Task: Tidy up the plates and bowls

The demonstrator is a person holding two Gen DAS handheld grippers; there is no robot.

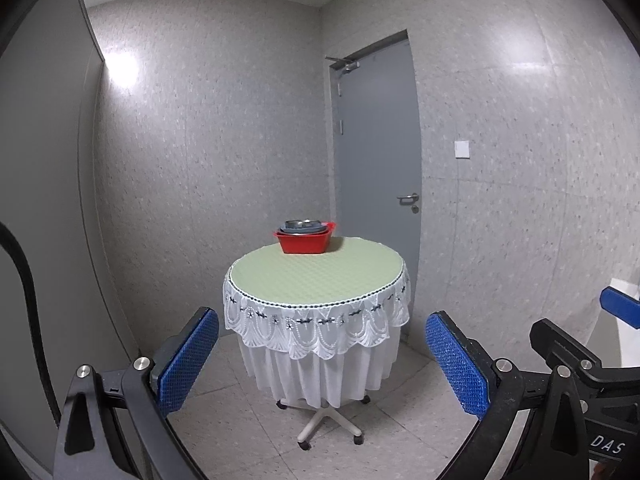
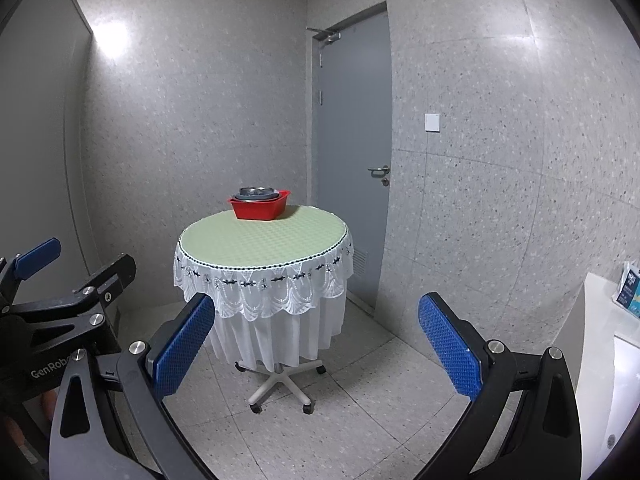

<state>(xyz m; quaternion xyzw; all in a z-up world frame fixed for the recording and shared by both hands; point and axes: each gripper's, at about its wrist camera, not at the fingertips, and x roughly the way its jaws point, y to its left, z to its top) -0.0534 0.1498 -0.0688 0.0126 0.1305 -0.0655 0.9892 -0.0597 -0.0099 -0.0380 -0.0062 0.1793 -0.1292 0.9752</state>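
A red plastic basin (image 1: 305,242) stands at the far edge of a round table (image 1: 316,276) with a pale green top and white lace skirt. Metal dishes (image 1: 303,225) are stacked inside it; I cannot tell plates from bowls. The same basin (image 2: 259,208) and dishes (image 2: 258,193) show in the right wrist view on the table (image 2: 264,240). My left gripper (image 1: 322,340) is open and empty, well short of the table. My right gripper (image 2: 312,328) is open and empty too, beside the left one.
The table stands on a wheeled star base (image 1: 328,420) on a tiled floor. A grey closed door (image 1: 376,184) is behind it to the right. A white counter (image 2: 612,344) with a sink is at the right edge.
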